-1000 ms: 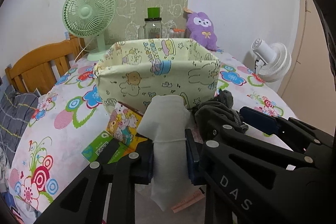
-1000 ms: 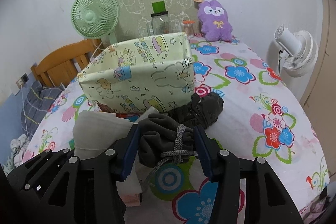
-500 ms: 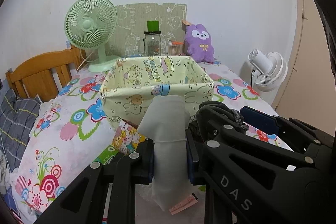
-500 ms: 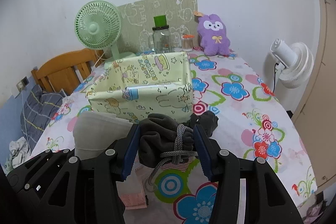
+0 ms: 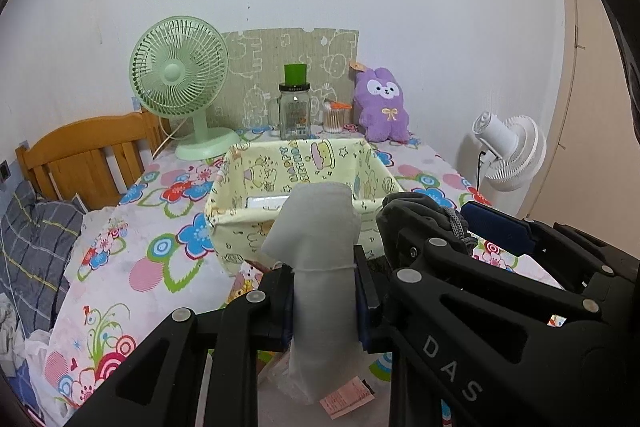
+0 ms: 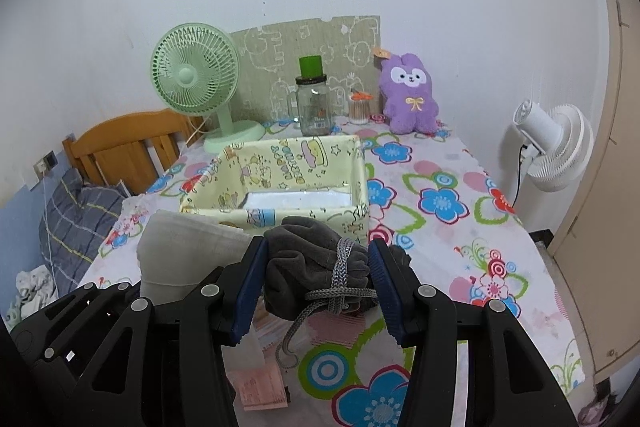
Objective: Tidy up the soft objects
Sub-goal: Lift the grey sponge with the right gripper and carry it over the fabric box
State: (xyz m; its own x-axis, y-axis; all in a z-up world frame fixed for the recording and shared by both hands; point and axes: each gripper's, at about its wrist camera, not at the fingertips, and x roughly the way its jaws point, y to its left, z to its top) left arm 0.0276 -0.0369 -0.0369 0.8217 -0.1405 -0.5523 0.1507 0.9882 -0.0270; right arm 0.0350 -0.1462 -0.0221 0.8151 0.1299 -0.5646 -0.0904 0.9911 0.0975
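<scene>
My left gripper [image 5: 323, 291] is shut on a pale grey folded cloth [image 5: 316, 239] with a pink tag hanging below. My right gripper [image 6: 316, 281] is shut on a dark grey fleece bundle [image 6: 312, 263] tied with a grey cord. Both are held above the table, just in front of a yellow cartoon-print fabric bin [image 5: 304, 163], also in the right wrist view [image 6: 280, 167]. The bin is open on top, with something white on its floor. The right gripper and the dark bundle [image 5: 420, 215] show at the right of the left wrist view. The pale cloth [image 6: 180, 251] shows at the left of the right wrist view.
The flowered tablecloth [image 6: 440, 203] covers the table. At the back stand a green fan [image 5: 180, 83], a glass jar [image 5: 295, 111] and a purple plush [image 5: 382, 105]. A white fan [image 6: 556, 147] stands off the right edge. A wooden bed frame [image 5: 84, 155] is at the left.
Both grippers have risen and drawn back with their cloths still held. The bin now sits lower and farther, so I see down into it.
</scene>
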